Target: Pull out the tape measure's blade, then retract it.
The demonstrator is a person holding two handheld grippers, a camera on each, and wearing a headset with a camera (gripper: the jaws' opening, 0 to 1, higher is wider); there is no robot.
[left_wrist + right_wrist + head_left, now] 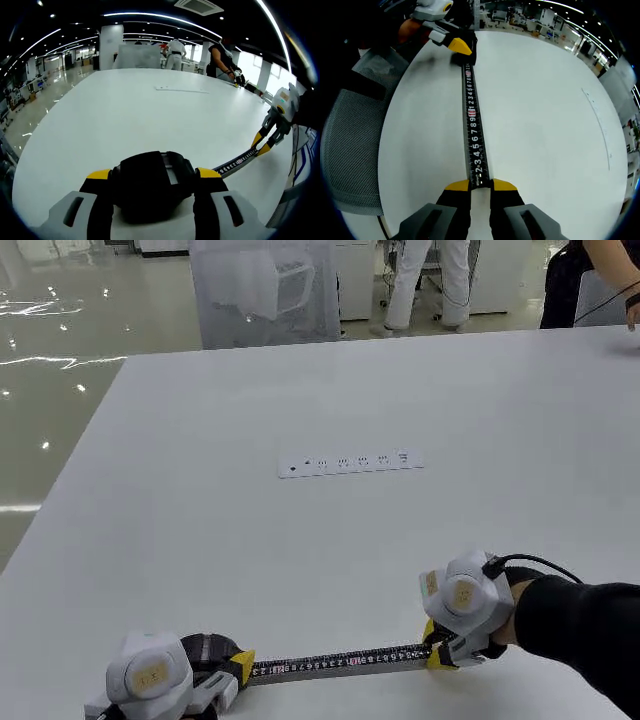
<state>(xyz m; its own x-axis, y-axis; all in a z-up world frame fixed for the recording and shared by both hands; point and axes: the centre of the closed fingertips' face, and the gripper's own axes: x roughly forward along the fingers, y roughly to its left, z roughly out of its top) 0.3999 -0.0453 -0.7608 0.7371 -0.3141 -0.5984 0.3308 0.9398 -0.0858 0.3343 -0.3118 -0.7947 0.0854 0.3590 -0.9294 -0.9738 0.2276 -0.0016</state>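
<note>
tape case (pixel 207 649) in left tool (pixel 153 174) | blade (pixel 340 663) rightward to right tool (pixel 481 184) | power strip (pixel 350 463) behind, on table (pixel 200 540)

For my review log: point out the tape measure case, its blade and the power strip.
tape measure case (pixel 150 182), left gripper view, black top face.
blade (pixel 472 120), right gripper view, mid-length on the numbered face.
power strip (pixel 350 462), head view, middle sockets.

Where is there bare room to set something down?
Free: the wide stretch of table between power strip and blade, and beyond the strip to the far edge. Crowded: the near edge, where the left tool clamps the case and the right tool holds the blade.
</note>
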